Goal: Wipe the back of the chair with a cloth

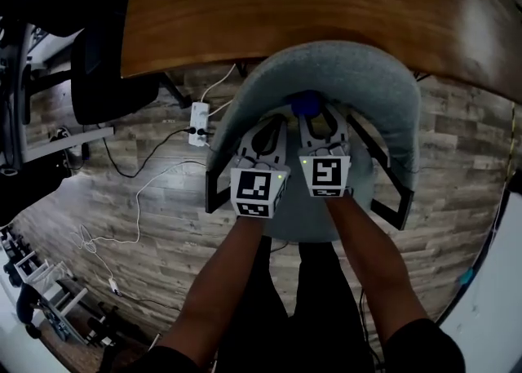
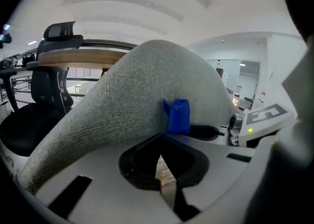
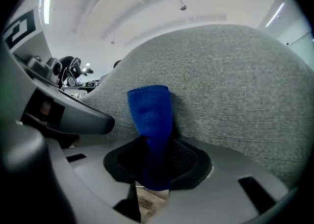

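Wood-plank floor (image 1: 457, 143) fills the head view, with a brown table (image 1: 326, 4) sweeping across the top of the frame. At the upper left sits a black office chair (image 1: 106, 77), and just right of it a white power strip (image 1: 198, 122) lies on the planks, its cables (image 1: 155, 179) trailing toward the lower left. Dead centre is the grey chair (image 1: 383, 86), its padded back curving around both tools. The left gripper (image 1: 272, 122) and right gripper (image 1: 316, 118) sit side by side, marker cubes up, both pointing at the inside of that back. A dab of blue cloth (image 1: 306, 104) shows at the right gripper's tip, against the grey fabric. Bare forearms (image 1: 375, 265) run down to the bottom edge.

Over to the left gripper view: the jaws are pressed together with nothing between them. The grey chair back rises across the middle of the frame. The blue cloth hangs against it just right of centre, and the other gripper's body pokes in from the right edge. The black office chair and the table edge show at the left.

Now the right gripper view: the jaws are pinching the blue cloth, which stands up from them at centre and touches the grey back behind it. The left gripper crowds the left edge.
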`<state>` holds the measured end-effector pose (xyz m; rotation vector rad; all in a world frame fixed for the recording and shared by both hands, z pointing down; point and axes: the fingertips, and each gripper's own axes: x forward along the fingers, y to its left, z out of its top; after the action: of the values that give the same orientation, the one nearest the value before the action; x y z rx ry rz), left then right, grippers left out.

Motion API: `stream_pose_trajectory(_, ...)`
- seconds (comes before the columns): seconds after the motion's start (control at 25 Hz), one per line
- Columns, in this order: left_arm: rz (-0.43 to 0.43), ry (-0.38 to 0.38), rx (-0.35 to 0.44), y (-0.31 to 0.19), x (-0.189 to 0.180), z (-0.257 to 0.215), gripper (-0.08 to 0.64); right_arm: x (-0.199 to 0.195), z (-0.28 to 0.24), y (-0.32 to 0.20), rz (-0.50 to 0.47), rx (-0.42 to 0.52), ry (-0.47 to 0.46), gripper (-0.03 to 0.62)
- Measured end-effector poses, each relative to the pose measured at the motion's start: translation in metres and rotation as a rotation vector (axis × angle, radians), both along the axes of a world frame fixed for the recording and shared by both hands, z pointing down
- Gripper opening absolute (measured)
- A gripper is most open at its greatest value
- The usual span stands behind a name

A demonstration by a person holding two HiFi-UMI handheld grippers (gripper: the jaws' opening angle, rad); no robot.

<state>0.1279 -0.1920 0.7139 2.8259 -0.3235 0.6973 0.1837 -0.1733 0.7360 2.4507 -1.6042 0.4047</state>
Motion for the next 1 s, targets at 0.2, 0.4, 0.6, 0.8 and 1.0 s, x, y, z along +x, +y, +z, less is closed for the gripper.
stream_pose_trajectory(0.2,0.062,-0.003,0.006,0.014,0.021,0.005,0.006,0.024,0.005,0.03,0.095,-0.006,-0.009,0.117)
stream_pose_trajectory(0.4,0.118,-0.006,0.009,0.032,0.038,0.006,0.006,0.043,0.006,0.059,0.191,-0.013,-0.016,0.117)
stream_pose_trajectory(0.6,0.208,-0.015,0.026,0.06,0.05,0.004,0.006,0.055,0.005,0.092,0.305,-0.014,-0.037,0.117)
stream_pose_trajectory(0.8,0.261,-0.005,0.017,0.086,0.061,0.002,0.006,0.063,0.007,0.13,0.407,-0.032,-0.044,0.117)
stream_pose_trajectory(1.0,0.299,0.016,0.006,0.109,0.071,-0.005,0.006,0.067,0.008,0.167,0.516,-0.051,-0.065,0.117)
